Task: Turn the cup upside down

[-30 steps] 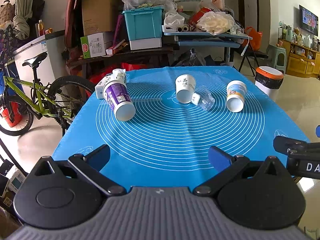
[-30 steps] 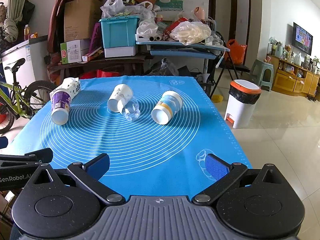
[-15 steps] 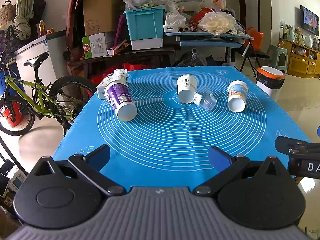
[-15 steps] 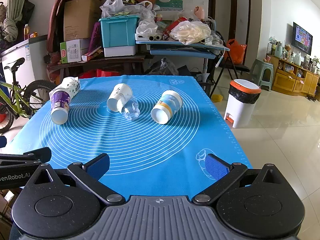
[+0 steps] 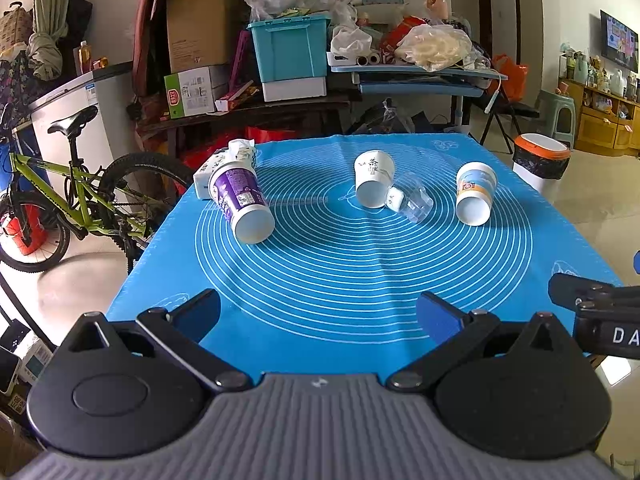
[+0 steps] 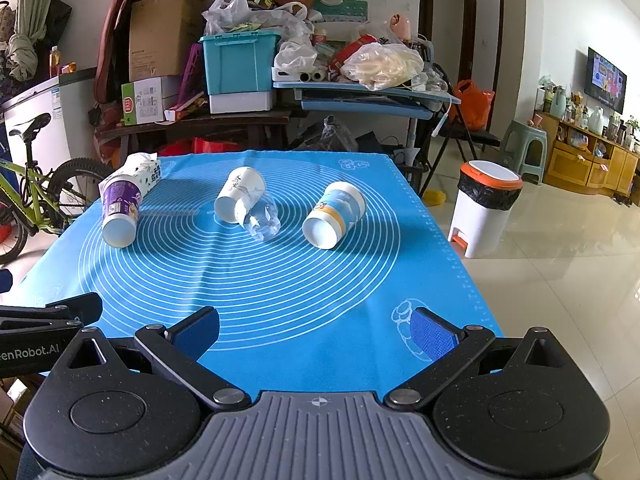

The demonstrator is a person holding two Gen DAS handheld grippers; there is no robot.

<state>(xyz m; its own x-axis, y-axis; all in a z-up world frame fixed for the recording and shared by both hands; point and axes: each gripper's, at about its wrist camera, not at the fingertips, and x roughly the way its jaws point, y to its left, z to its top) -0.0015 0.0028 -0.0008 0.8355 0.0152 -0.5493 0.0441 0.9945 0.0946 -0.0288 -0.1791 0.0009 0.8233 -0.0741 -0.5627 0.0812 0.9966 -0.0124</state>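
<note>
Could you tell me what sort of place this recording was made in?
Most likely a lived-in home: a bicycle stands beside the table, a wall TV hangs over a wooden cabinet, and a pedal bin sits on tiled floor.

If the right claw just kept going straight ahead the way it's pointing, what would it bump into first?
Probably the clear plastic cup lying on its side against the white paper cup, roughly centred ahead of the open right claw. Before that there is only bare blue mat. Depth is hard to judge through the fisheye.
</note>
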